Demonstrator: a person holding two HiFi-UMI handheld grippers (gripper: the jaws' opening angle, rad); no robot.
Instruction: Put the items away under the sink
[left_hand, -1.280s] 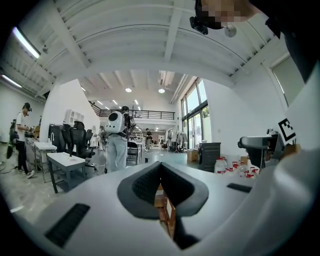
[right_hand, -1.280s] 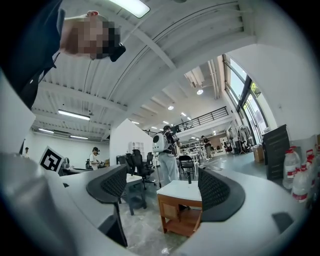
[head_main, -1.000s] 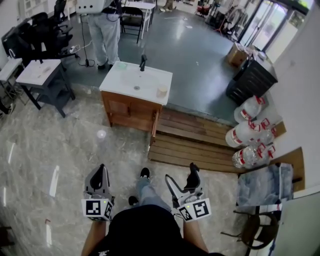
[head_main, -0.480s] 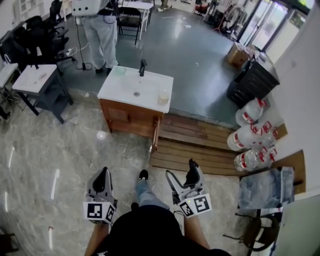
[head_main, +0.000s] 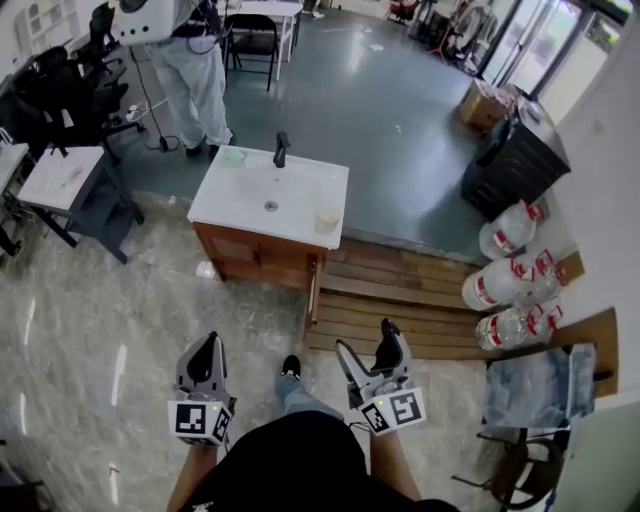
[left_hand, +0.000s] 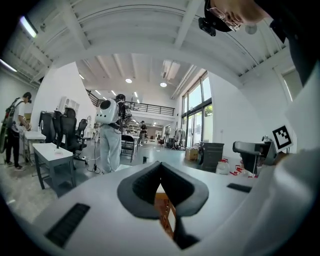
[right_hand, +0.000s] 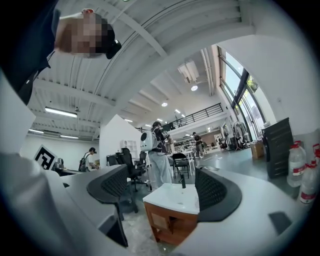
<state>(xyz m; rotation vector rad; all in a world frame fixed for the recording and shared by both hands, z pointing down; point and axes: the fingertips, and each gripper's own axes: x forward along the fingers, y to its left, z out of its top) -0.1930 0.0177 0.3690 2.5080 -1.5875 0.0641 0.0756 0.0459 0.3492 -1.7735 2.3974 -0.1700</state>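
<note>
Standing well back from the white-topped wooden sink cabinet (head_main: 262, 262), the person holds both tools low and near; the task is judged barely begun. Left hand-held gripper (head_main: 207, 343): jaws pressed together at the tips with nothing between them, and only the brown cabinet shows through the slit below the tips. Right hand-held gripper (head_main: 364, 338): jaws spread and empty, framing the sink cabinet from afar. The likely items to stow are a squat cream-coloured cup (head_main: 326, 215) close to the right edge of the white basin top (head_main: 250, 195), and a small pale-green dish (head_main: 233, 156) at its far left corner, just left of the black faucet (head_main: 281, 150). A thin wooden cabinet door (head_main: 314, 290) appears to stand open at the near right corner, though the space under the sink cannot be seen from here. Hazards: the cup sits so near the rim that a sideways nudge from a spread jaw could tip it onto the slatted wooden platform (head_main: 400, 300) to the right. The left jaws must part before any grasp, or they will merely push the dish. The open door edge lies in the approach path and could be struck. A person with a white backpack (head_main: 195, 85) stands just beyond the far side.
</note>
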